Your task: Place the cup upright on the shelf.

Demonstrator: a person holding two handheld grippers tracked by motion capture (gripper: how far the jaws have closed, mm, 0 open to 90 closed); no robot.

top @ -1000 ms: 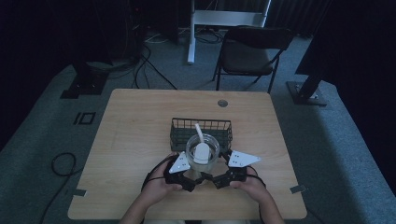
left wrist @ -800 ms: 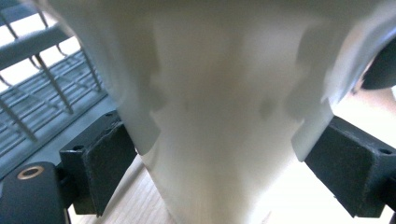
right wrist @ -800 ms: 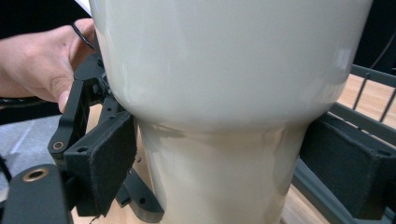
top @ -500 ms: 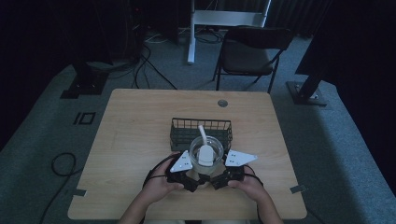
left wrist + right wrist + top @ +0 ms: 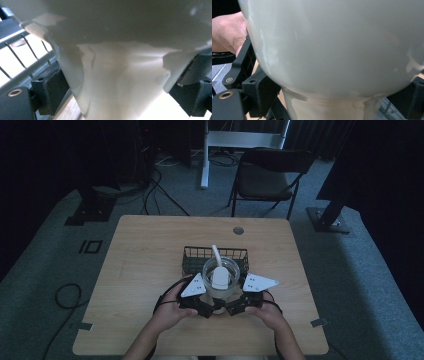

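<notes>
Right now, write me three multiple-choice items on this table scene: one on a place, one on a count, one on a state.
1. Where does the wire basket stand?
A. Just beyond the bowl
B. On the chair
C. On the floor

2. How many grippers close in on the bowl?
A. None
B. One
C. Two

3. How does the white spoon sit?
A. Flat on the table
B. In the bowl, handle over the rim
C. Hung on the basket

Answers:
1 A, the high view puts the basket behind the bowl.
2 C, the left gripper and right gripper flank it, each gripper view showing its fingers beside the stem.
3 B, its handle sticks out toward the basket.
</notes>
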